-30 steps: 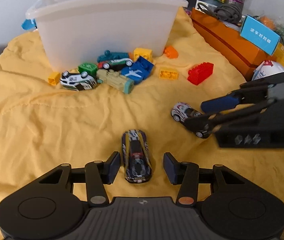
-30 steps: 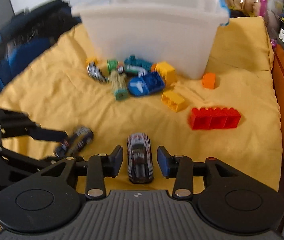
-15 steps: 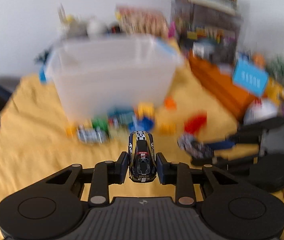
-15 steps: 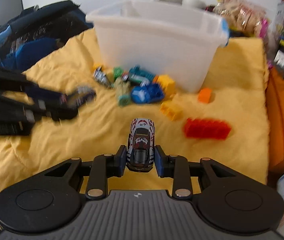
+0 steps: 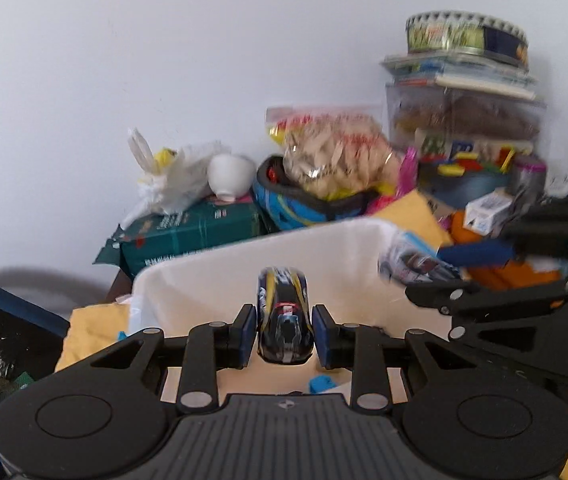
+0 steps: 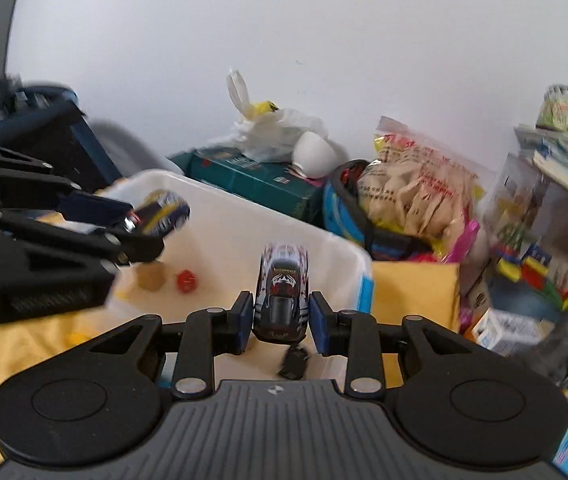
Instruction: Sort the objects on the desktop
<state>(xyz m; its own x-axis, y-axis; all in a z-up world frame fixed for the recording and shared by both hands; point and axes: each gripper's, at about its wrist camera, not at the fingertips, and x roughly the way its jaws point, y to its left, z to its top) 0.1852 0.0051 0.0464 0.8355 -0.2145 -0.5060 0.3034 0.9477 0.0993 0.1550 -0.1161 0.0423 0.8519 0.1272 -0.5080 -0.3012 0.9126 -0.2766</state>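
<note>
Navy-and-yellow car (image 5: pixel 284 314), white red-flamed car (image 6: pixel 283 290), white bin (image 6: pixel 335 256).

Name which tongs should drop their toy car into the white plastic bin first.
Left, probably. The left tongs hold the black-and-yellow toy car over the white plastic bin; the right tongs' white-and-red toy car sits nearer its rim.
</note>
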